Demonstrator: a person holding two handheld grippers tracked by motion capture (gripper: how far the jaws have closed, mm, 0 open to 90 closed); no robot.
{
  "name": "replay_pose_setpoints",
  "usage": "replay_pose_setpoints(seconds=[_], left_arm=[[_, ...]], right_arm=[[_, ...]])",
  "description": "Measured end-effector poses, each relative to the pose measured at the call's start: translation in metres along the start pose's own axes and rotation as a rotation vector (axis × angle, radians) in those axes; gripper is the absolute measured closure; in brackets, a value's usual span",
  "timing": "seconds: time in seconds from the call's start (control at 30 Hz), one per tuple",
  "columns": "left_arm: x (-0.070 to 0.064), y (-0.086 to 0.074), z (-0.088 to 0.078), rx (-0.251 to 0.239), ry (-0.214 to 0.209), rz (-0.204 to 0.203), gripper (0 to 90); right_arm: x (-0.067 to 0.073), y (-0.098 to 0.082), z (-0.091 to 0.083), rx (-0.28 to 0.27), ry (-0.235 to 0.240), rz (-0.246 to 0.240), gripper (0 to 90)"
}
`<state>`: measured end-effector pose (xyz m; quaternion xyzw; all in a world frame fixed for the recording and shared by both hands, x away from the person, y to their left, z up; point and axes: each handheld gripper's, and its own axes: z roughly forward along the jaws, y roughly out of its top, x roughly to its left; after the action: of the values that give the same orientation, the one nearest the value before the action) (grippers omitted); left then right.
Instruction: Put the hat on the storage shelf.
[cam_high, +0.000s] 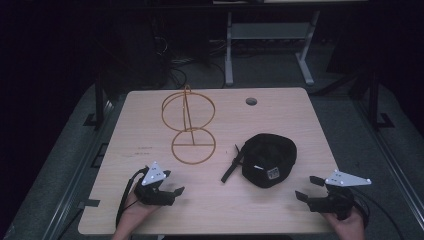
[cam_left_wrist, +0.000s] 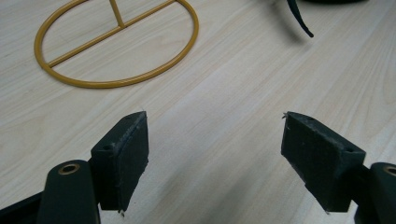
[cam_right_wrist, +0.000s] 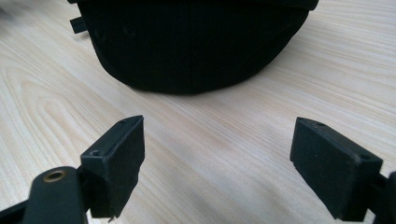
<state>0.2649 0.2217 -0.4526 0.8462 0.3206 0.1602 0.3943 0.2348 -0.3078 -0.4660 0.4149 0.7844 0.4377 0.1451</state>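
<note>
A black cap (cam_high: 269, 159) lies on the wooden table (cam_high: 300, 115), right of centre, its strap (cam_high: 231, 166) trailing to the left. A gold wire stand (cam_high: 189, 125) with a round base (cam_left_wrist: 116, 44) and an upright ring stands left of centre. My left gripper (cam_high: 170, 182) rests near the front left edge, open, with bare wood between its fingers (cam_left_wrist: 122, 154). My right gripper (cam_high: 309, 188) sits at the front right, open and empty, pointing at the cap (cam_right_wrist: 196, 42) a short way ahead. Both jaws stand wide apart.
A round cable hole (cam_high: 251, 101) is in the table's far right part. Beyond the table stand the white legs of another desk (cam_high: 230, 55) with cables on the dark floor. Bare wood lies between the two grippers.
</note>
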Motion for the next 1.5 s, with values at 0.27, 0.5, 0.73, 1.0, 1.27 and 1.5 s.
replay_pose_setpoints(seconds=[0.27, 0.5, 0.73, 1.0, 1.27, 1.5], left_arm=[[0.002, -0.002, 0.0, -0.005, 0.011, -0.025, 22.4], [-0.007, 0.001, 0.002, -0.008, -0.014, -0.004, 22.2], [-0.018, 0.007, 0.005, -0.016, -0.04, 0.026, 21.6], [-0.03, 0.02, 0.009, -0.026, -0.052, 0.072, 21.3], [-0.039, 0.032, 0.013, -0.014, -0.09, 0.103, 21.4], [-0.047, 0.052, 0.017, -0.02, -0.14, 0.118, 21.6]], right_arm=[[-0.001, 0.001, -0.001, -0.002, 0.002, -0.006, 17.5], [-0.002, 0.001, -0.004, -0.011, -0.012, -0.001, 17.5], [0.0, 0.001, -0.005, -0.018, -0.012, 0.0, 17.5], [0.001, 0.002, -0.003, -0.016, -0.004, -0.007, 17.5], [0.0, 0.001, -0.004, -0.021, -0.002, 0.002, 17.5], [-0.001, 0.001, -0.005, -0.032, -0.002, 0.001, 17.5]])
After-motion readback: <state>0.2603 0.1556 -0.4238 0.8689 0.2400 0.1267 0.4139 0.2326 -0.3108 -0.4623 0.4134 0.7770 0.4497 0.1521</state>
